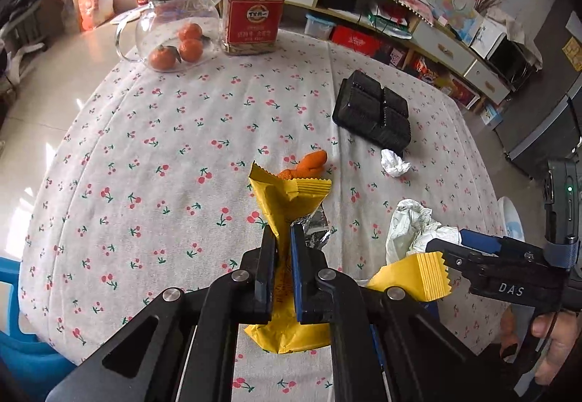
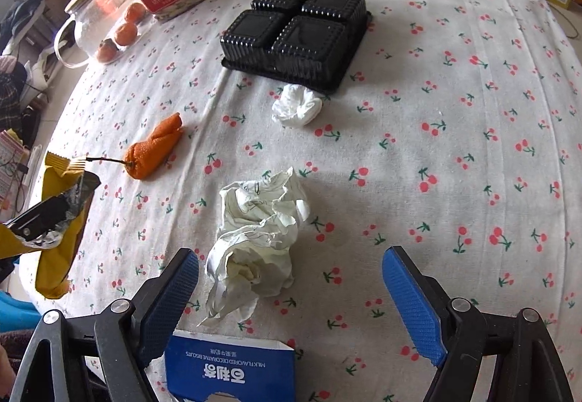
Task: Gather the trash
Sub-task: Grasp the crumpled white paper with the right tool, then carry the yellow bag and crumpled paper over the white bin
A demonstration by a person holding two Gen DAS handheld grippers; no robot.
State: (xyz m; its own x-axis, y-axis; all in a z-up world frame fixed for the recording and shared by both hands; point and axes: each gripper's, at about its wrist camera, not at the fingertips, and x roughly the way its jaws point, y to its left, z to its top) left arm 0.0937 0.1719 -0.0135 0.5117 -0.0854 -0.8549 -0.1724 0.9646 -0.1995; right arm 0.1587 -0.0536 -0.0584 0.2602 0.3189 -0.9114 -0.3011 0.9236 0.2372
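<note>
The left gripper (image 1: 283, 238) is clamped on a yellow snack wrapper (image 1: 287, 205), its torn end showing silver foil lining, held up above the cherry-print tablecloth (image 1: 163, 147). The right gripper (image 2: 291, 278) hangs with its blue-padded fingers (image 2: 411, 304) spread wide and nothing between them, poised over a large crumpled white paper (image 2: 254, 242) that lies on the cloth just ahead of the fingertips. A blue biscuit box (image 2: 229, 369) sits directly below that gripper, at the table's near edge. In the left wrist view a second yellow wrapper piece (image 1: 418, 274) shows beside the right gripper's tip. Farther out on the cloth, an orange mesh fruit bag (image 2: 154, 151) lies left of centre, and a smaller crumpled white tissue (image 2: 296, 105) rests touching or just beside the front edge of a black four-compartment plastic tray (image 2: 302, 31). At the far side stand a clear jar of seeds with a red label (image 1: 252, 9) and a glass pitcher with a wooden lid (image 1: 174, 24), with three tangerines (image 1: 182, 47) seen through its glass.
</note>
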